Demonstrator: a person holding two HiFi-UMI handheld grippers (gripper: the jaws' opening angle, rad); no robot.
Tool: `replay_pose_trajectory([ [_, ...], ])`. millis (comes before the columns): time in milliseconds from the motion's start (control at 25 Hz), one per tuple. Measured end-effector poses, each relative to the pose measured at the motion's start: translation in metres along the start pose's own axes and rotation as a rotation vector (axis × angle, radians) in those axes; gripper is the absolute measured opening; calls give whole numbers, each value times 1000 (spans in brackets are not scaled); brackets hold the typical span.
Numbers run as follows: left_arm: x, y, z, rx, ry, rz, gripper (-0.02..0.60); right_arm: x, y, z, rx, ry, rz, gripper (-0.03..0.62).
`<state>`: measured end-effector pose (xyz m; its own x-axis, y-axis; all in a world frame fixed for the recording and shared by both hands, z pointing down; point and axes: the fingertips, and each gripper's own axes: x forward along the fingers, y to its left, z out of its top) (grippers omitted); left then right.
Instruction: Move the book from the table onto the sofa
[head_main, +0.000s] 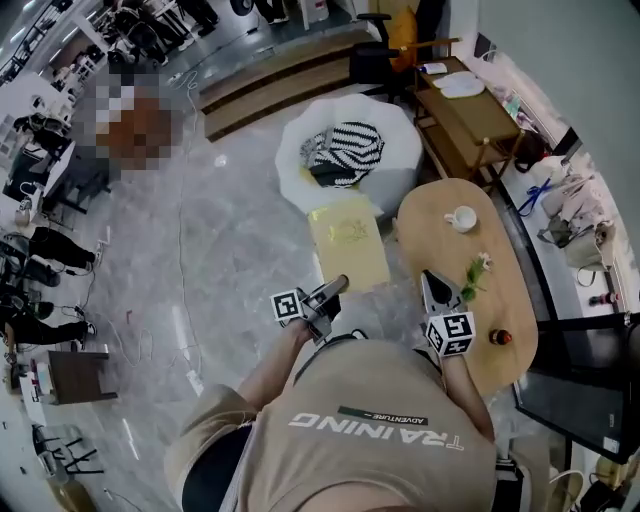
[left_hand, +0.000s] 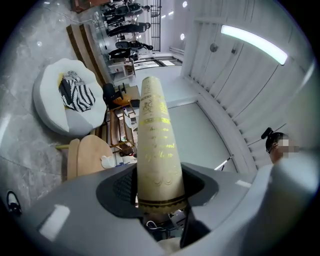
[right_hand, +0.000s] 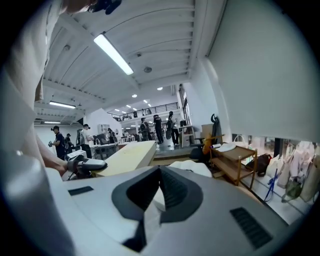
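A pale yellow book (head_main: 348, 245) with gold print hangs flat over the marble floor, between the oval wooden table (head_main: 505, 290) and the white round sofa (head_main: 298, 152). My left gripper (head_main: 338, 286) is shut on the book's near edge. In the left gripper view the book (left_hand: 155, 145) stands out from between the jaws of the left gripper (left_hand: 159, 200), toward the sofa (left_hand: 50, 100). My right gripper (head_main: 427, 277) hovers over the table's near end, its jaws together and empty. The right gripper view shows its tip (right_hand: 160, 172), with the book (right_hand: 127, 157) to the left.
A striped cushion (head_main: 350, 145) and dark items lie on the sofa. The table carries a white cup (head_main: 461, 218), a small plant sprig (head_main: 475, 272) and a dark little bottle (head_main: 500, 338). A wooden shelf unit (head_main: 470, 115) stands behind. People stand at desks far left.
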<state>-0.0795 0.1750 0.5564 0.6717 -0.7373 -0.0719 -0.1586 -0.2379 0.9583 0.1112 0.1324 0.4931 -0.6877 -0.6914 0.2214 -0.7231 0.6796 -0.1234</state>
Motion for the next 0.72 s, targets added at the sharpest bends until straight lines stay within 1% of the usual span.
replay_pose_trajectory([
  [80, -12, 7, 26, 5, 19, -1, 212, 25, 13, -2, 5, -17, -21, 5],
  [160, -21, 11, 48, 11, 20, -12, 212, 48, 24, -6, -3, -3, -25, 5],
  [280, -30, 18, 76, 12, -12, -19, 212, 81, 36, -6, -7, 32, 21, 5],
  [400, -38, 32, 98, -5, -54, -10, 212, 106, 45, 2, -57, 41, 69, 5],
  [520, -32, 46, 119, -9, -87, 19, 213, 131, 37, 13, -88, 34, 77, 5],
  [720, 4, 46, 143, -17, -105, 10, 212, 179, 2, 11, -29, 61, 92, 5],
])
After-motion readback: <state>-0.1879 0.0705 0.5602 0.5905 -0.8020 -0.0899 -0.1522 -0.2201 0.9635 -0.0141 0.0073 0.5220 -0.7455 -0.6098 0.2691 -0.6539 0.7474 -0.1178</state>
